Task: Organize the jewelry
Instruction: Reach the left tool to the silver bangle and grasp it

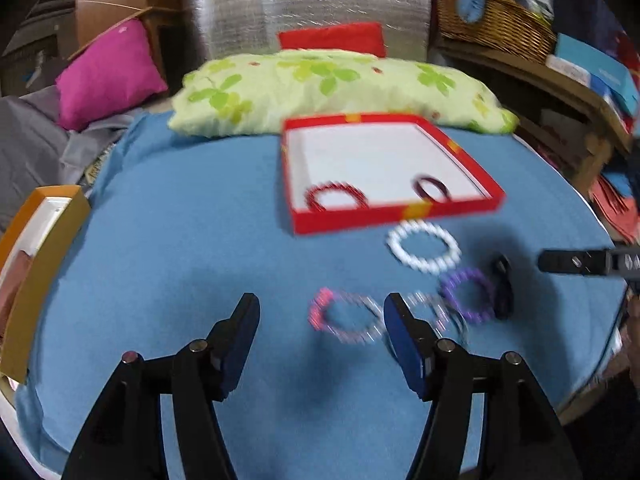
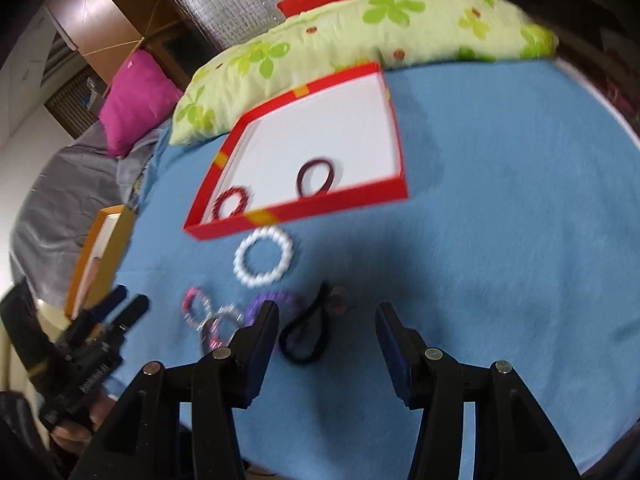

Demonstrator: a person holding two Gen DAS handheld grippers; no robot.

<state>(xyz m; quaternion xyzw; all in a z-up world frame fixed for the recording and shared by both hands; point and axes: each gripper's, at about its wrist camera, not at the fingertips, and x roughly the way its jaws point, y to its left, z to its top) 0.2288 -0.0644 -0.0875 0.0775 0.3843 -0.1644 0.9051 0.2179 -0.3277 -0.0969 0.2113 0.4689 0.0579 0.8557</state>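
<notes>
A red box (image 1: 396, 216) on the blue cloth holds a red beaded bracelet (image 1: 314, 200) and a dark red band (image 1: 420, 186). In front of it lie a white bead bracelet (image 1: 394, 244), a purple one (image 1: 448, 292), a clear one (image 1: 436, 308), a pink-and-white one (image 1: 318, 310) and a black band (image 1: 502, 288). My left gripper (image 1: 320, 312) hovers open, the pink-and-white bracelet showing between its fingertips. My right gripper (image 2: 326, 316) is open over the black band (image 2: 298, 356), beside the purple bracelet (image 2: 280, 300); neither is touched. The images are blurred.
A green floral pillow (image 1: 320, 88) lies behind the red box. An orange box (image 1: 44, 272) sits at the table's left edge, a pink cushion (image 1: 108, 76) beyond it. A wicker basket (image 1: 496, 24) stands on shelves at the right. Blue cloth (image 2: 500, 220) lies right of the box.
</notes>
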